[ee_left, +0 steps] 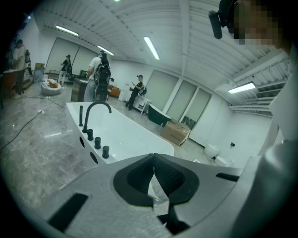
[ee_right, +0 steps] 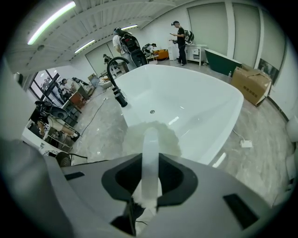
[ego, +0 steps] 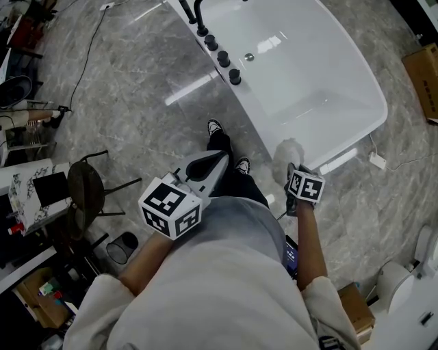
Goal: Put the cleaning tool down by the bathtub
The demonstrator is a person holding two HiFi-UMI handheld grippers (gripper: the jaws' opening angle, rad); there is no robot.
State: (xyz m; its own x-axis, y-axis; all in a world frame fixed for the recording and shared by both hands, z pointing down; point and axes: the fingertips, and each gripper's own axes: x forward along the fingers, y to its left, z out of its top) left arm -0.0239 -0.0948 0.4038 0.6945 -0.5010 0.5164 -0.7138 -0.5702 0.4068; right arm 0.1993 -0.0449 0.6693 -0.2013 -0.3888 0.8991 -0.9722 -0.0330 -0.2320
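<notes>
Right tool (ego: pixel 292 171) is what I work with now: its jaws are clenched on the pale handle of the cleaning tool (ee_right: pixel 150 139). Grey marbled floor (ego: pixel 137 82) spreads all round me, and the white bathtub (ego: pixel 356 89) stands on it just ahead, its black faucet (ego: pixel 198 14) at the far side. My left tool (ego: pixel 217 158) hangs in front of my legs, jaws pressed together on nothing. The cleaning tool's fluffy head sits in the air at the tub's near end, close to the outer wall and not yet down. I judge this the carry-and-lower step. Next I should bring the right tool down beside the tub until the head rests on the floor, then let the jaws go.
</notes>
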